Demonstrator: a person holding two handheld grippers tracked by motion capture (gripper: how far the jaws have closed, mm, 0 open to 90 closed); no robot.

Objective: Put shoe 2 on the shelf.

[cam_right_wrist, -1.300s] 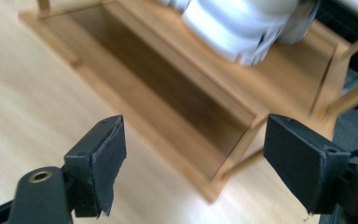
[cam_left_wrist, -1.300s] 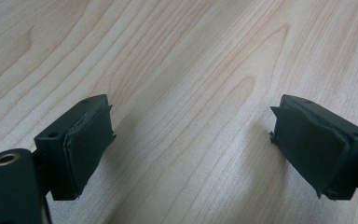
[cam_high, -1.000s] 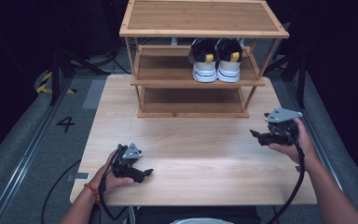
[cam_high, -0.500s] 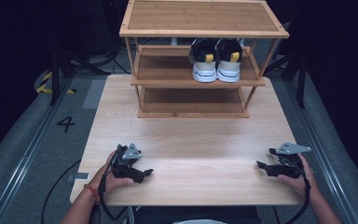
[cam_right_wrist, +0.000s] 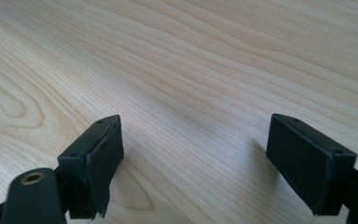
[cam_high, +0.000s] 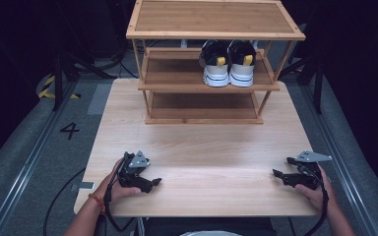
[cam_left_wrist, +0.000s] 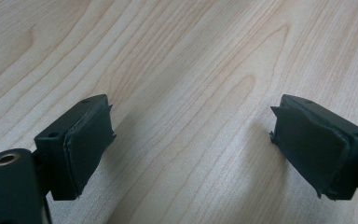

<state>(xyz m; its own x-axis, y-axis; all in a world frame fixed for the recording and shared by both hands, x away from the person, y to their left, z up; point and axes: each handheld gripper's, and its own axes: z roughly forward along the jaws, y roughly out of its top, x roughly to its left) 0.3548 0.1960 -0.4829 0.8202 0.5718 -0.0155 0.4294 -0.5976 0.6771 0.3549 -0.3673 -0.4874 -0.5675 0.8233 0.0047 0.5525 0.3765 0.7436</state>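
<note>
Both grippers rest on the light wooden table (cam_high: 206, 147) near its front edge. My left gripper (cam_high: 152, 183) lies at the front left in a hand, jaws pointing right; in the left gripper view (cam_left_wrist: 191, 140) its black jaws stand wide apart over bare wood. At the front right, my right gripper (cam_high: 281, 168) points left, held by the other hand; the right gripper view (cam_right_wrist: 193, 158) shows its jaws wide apart with nothing between them. A pair of black-and-white sneakers with yellow tabs (cam_high: 228, 61) stands on the middle shelf of a wooden rack (cam_high: 215, 19) at the table's back.
The rack has a bare top board and a bare lower shelf (cam_high: 202, 109). Wide bare tabletop lies between the grippers and the rack. Dark floor with rails (cam_high: 24, 162) and a painted number (cam_high: 70, 130) surrounds the table; cables trail from each gripper off the front edge.
The right gripper came down from a raised spot at the table's right side and toward the front edge, settling on the table. The left gripper has stayed put.
</note>
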